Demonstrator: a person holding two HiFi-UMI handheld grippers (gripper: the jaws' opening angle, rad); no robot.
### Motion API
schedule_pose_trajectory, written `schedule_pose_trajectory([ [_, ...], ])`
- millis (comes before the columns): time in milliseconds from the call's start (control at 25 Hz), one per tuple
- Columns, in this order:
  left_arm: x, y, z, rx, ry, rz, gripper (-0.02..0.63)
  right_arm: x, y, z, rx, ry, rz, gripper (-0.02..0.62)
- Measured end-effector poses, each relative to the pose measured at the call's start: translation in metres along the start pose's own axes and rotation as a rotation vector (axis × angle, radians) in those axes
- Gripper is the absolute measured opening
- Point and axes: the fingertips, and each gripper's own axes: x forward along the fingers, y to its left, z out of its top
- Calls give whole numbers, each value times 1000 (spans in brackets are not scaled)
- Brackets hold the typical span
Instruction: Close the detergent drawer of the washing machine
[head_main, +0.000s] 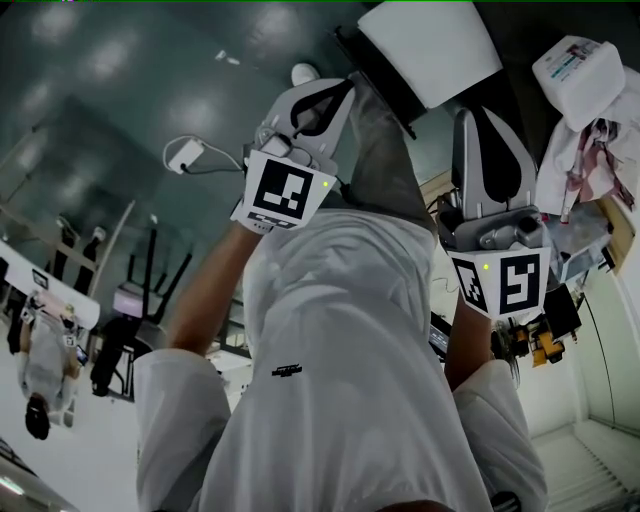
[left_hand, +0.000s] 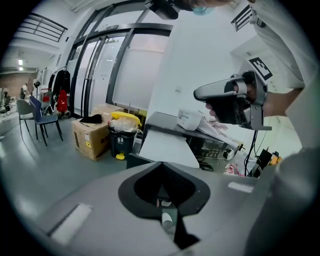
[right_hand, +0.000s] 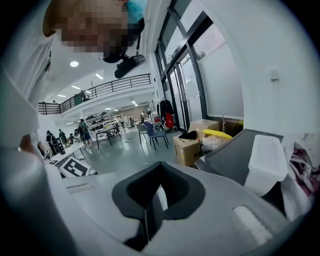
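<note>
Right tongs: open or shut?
Shut. In the right gripper view the right tongs meet along their length, with nothing between them.

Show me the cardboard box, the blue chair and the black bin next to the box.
cardboard box (left_hand: 89, 140), left gripper view, on its side facing the camera.
blue chair (left_hand: 47, 120), left gripper view, on its seat.
black bin (left_hand: 121, 142), left gripper view, on its front wall.

A cardboard box (left_hand: 91, 138) is sitting on the floor just beside a black bin (left_hand: 121, 141). A blue chair (left_hand: 42, 118) is standing nearby. A white tub (right_hand: 264, 163) is lying beside crumpled cloth (right_hand: 302, 165).
</note>
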Motion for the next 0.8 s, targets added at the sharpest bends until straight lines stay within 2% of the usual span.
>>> schedule_pose_trajectory([
  [440, 30, -1, -34, 63, 47, -51, 15, 9, -12, -28, 63, 37, -8, -8],
  [800, 39, -4, -32, 137, 69, -74, 17, 16, -20, -40, 94, 52, -1, -8],
])
